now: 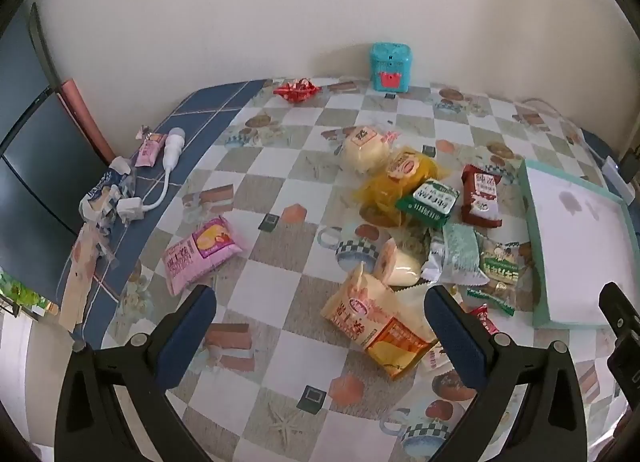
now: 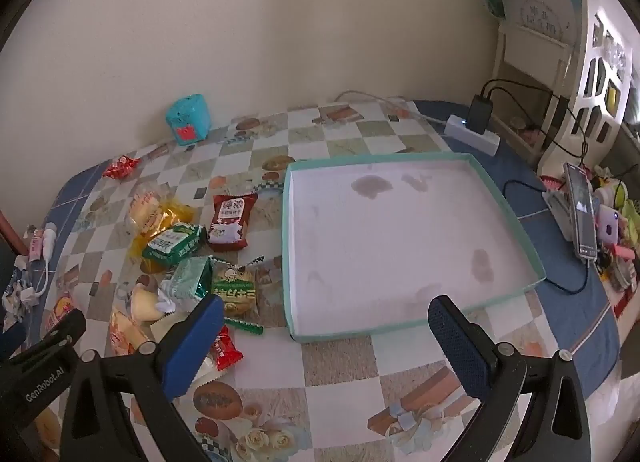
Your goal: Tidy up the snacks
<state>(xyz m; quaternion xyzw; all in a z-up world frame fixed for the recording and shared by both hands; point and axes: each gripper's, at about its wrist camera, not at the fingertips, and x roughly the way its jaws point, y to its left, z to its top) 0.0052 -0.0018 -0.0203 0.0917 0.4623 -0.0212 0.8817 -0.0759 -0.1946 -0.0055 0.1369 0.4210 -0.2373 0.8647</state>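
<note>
Snack packets lie scattered on the checkered tablecloth. In the left wrist view I see a pink packet [image 1: 202, 252], an orange-and-cream packet [image 1: 374, 320], a dark red packet [image 1: 482, 195], a green packet [image 1: 428, 201] and a red candy wrapper [image 1: 297, 89]. A shallow teal-rimmed tray [image 2: 516, 217] with a white bottom holds nothing. My left gripper [image 1: 320, 308] hovers open above the table, the orange-and-cream packet just inside its right finger. My right gripper [image 2: 326, 320] hangs open over the tray's near edge, with the dark red packet [image 2: 230, 223] and green packet [image 2: 174, 244] to its left.
A teal box with a red mark [image 1: 390, 66] stands by the wall. A white charger with cable [image 1: 170, 159] and torn wrappers [image 1: 102, 197] lie at the table's left edge. A power strip [image 2: 474, 137], a phone [image 2: 582, 217] and clutter sit to the right of the tray.
</note>
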